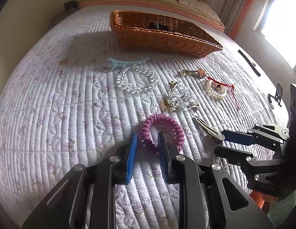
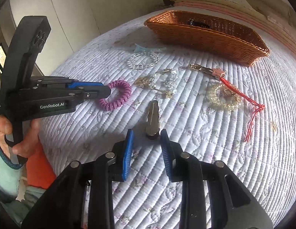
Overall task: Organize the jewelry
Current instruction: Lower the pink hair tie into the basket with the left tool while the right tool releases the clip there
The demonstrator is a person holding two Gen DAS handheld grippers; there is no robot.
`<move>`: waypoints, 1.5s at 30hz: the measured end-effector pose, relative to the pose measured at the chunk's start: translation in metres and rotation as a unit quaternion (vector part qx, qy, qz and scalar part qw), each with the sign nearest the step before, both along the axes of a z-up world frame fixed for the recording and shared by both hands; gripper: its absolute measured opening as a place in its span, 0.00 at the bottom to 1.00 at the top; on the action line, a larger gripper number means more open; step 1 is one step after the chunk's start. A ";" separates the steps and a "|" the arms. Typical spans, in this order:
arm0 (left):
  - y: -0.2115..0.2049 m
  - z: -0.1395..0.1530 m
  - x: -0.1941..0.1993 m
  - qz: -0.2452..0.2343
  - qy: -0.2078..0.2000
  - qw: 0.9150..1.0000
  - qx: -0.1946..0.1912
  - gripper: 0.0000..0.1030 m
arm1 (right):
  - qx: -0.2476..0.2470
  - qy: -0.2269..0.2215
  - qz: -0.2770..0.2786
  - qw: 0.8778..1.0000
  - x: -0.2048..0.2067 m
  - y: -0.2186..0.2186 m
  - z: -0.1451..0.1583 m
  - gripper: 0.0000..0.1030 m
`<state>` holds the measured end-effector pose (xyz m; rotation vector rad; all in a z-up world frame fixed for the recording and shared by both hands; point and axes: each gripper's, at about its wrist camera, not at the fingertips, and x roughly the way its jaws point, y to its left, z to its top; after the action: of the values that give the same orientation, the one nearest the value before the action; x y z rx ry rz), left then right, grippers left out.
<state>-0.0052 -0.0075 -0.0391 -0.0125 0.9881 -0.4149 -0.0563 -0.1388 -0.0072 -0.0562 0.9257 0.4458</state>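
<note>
A purple spiral hair tie (image 1: pixel 163 131) lies on the quilted bed. My left gripper (image 1: pixel 147 139) is open, with one finger outside the coil and one inside its ring; it also shows in the right wrist view (image 2: pixel 107 91) at the hair tie (image 2: pixel 117 95). My right gripper (image 2: pixel 147 133) is open around the near end of a metal hair clip (image 2: pixel 152 120), which also shows in the left wrist view (image 1: pixel 208 128) beside that gripper (image 1: pixel 219 143). A wicker basket (image 1: pixel 167 42) (image 2: pixel 214 38) stands at the back with a dark item inside.
Spread on the quilt: a light blue clip (image 1: pixel 126 63), a clear bead bracelet (image 1: pixel 137 81), crystal earrings (image 1: pixel 178 99), a keychain (image 1: pixel 193 73), a yellowish bracelet with red tassel (image 1: pixel 217 89), and black clips (image 1: pixel 249 63) at the right. Pillows lie behind the basket.
</note>
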 end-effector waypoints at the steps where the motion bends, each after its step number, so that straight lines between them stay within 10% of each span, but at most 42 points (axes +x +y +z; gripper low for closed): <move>1: 0.000 0.000 -0.001 0.001 -0.001 1.000 0.001 0.20 | -0.003 0.000 -0.013 1.000 0.002 -0.001 -0.001 0.26; 14: -0.004 0.003 -0.003 0.021 -0.044 0.999 0.016 0.08 | -0.014 -0.048 -0.074 0.996 -0.004 0.012 0.002 0.19; 27: -0.013 0.111 0.063 0.021 -0.169 0.984 -0.059 0.08 | 0.023 -0.139 -0.145 0.979 0.081 -0.048 0.103 0.19; 37: -0.055 0.091 0.186 0.025 -0.133 0.990 -0.032 0.08 | 0.056 -0.030 -0.190 0.980 0.239 -0.096 0.075 0.19; 45: -0.061 0.064 0.211 0.027 -0.102 0.994 -0.017 0.09 | 0.035 0.018 -0.208 0.977 0.271 -0.102 0.041 0.19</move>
<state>0.2055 -0.0683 0.0246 -0.0270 0.7774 -0.3747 0.2152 -0.2408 0.0339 0.2076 0.9270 0.0895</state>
